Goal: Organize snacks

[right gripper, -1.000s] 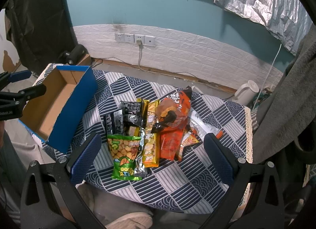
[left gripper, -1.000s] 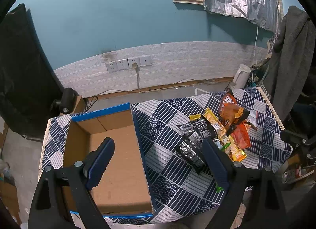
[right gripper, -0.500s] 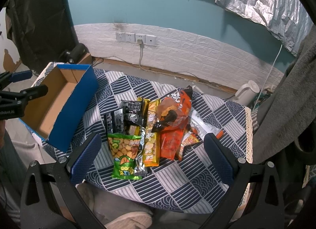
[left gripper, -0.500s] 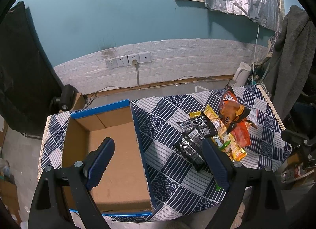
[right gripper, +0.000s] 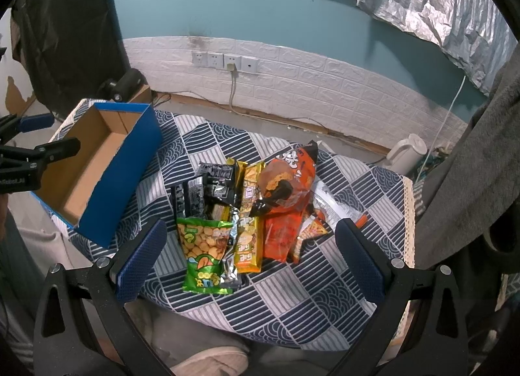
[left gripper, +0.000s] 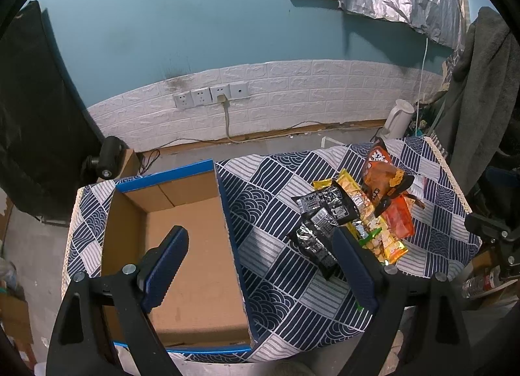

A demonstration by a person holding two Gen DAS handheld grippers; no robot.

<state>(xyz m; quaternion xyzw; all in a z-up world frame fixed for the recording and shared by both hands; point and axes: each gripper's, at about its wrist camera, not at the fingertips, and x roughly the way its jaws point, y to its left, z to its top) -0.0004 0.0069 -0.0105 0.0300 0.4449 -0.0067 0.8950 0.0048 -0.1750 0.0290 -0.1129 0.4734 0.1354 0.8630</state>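
We find both tools held above the table (right gripper: 325, 294), nothing gripped. The left gripper (left gripper: 260, 265) hangs with its jaws wide over the empty cardboard box (left gripper: 195, 246); the right gripper (right gripper: 250, 252) hangs with its jaws equally wide over the near edge of the snack pile (right gripper: 253, 200). The pile lies on the patterned cloth, at about 3 o'clock from the box and clear of its blue wall.

In our judgement the step in hand is a first pick. The green packet (right gripper: 203, 246) lies nearest the right gripper, at 6 o'clock of the pile, and partly overlaps its neighbours, so it should go first. We advise closing on a free edge or seam of the packet, not flat on its face (foil slips), and lifting straight up so the packets beneath are not dragged.

Count, as far as overlap allows:
- one box;
- one green packet;
- two or three black packets (right gripper: 217, 181);
- at least two yellow bars (right gripper: 250, 239);
- one large orange bag (right gripper: 286, 178), with smaller orange packets beneath;
- one clear wrapper (right gripper: 334, 210).
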